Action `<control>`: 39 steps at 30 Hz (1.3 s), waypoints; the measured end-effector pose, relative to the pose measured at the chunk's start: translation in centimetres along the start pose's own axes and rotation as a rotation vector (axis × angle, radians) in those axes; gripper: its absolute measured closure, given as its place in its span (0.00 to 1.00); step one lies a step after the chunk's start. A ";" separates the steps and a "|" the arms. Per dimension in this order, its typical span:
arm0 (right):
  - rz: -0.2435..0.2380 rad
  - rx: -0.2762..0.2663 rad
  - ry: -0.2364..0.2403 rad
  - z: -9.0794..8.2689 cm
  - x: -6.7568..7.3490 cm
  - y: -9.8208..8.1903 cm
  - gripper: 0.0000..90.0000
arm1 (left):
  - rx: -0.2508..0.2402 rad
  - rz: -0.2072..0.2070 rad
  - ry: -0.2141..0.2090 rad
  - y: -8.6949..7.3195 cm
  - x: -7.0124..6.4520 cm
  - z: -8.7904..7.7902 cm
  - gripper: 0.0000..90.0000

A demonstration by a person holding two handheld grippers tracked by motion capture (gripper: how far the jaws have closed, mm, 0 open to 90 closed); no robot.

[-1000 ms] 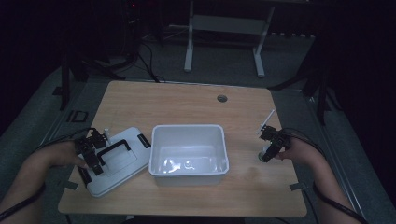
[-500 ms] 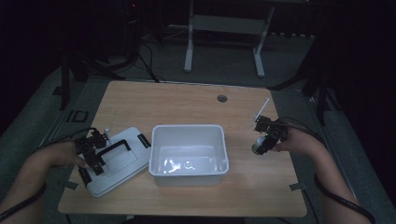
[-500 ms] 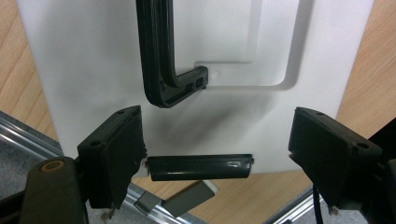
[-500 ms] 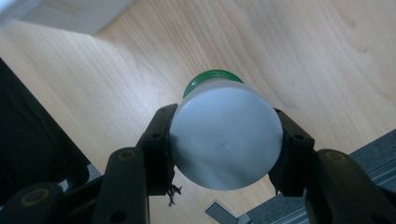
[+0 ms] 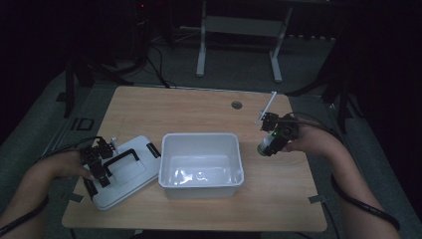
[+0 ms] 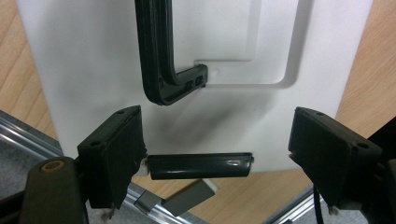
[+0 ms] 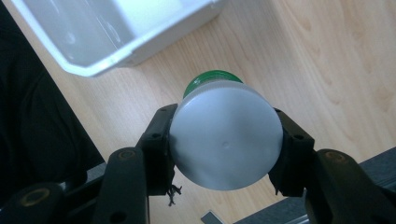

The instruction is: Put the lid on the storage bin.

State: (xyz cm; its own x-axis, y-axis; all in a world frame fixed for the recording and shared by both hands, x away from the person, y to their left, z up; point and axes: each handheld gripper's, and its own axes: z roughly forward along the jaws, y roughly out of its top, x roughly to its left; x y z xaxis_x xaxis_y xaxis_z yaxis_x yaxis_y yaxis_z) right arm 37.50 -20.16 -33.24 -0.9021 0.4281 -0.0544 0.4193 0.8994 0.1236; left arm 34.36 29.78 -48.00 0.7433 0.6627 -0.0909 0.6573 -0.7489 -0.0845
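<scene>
A white lid [image 5: 130, 174] with a black handle [image 5: 122, 157] lies flat on the table, left of an open white bin [image 5: 201, 137]. My left gripper [image 5: 99, 169] hovers over the lid's near-left edge. In the left gripper view its jaws [image 6: 215, 121] stand open around a black side latch [image 6: 200, 166] of the lid [image 6: 84, 60], with the right jaw well apart from it. My right gripper [image 5: 271, 143] is raised off the table to the right of the bin. It is shut on a small green container with a white cap [image 7: 226, 140], [image 5: 263, 148].
The bin [image 7: 107, 51] looks empty. A round cable hole [image 5: 236, 105] sits near the table's far edge. Bare wood [image 5: 278, 194] stretches between the bin and the right edge. Grey tape tabs [image 5: 318, 199] mark the near corners.
My right gripper has lifted the white-capped container off the table and carried it a little left, toward the bin. The left gripper has stayed where it was.
</scene>
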 end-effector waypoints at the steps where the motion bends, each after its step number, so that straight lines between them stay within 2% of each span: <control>1: -0.010 0.002 -0.006 -0.3 0.2 0.3 0.55 | 0.001 0.003 0.003 0.0 0.0 0.0 0.20; 11: -0.110 -0.014 -0.007 -2.2 2.6 3.4 0.55 | -0.005 -0.003 0.003 -0.1 -0.1 -0.2 0.20; 21: -0.208 -0.006 0.009 -2.2 4.7 6.4 0.55 | -0.010 0.005 0.012 -0.1 -0.1 -0.3 0.20; 24: -0.231 -0.003 0.000 -1.9 5.1 7.1 0.55 | -0.009 0.005 0.014 -0.1 -0.1 -0.3 0.20; 31: -0.287 0.005 0.019 -0.7 6.1 8.7 0.55 | -0.010 0.003 0.017 -0.3 -0.1 -0.2 0.20; 36: -0.344 0.011 0.043 0.9 6.5 9.5 0.55 | -0.003 0.001 0.015 -0.3 0.0 -0.1 0.20; 39: -0.359 0.032 0.066 2.3 6.6 9.9 0.55 | -0.003 0.006 0.015 -0.3 0.0 0.0 0.20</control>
State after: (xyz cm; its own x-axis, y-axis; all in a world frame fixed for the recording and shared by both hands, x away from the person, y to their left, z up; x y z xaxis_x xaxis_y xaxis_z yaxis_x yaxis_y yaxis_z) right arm 35.93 -8.21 -34.61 -0.9966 0.0787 -0.0245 0.0766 0.9941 0.0773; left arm 34.18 29.98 -47.98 0.7492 0.6578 -0.0768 0.6529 -0.7531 -0.0809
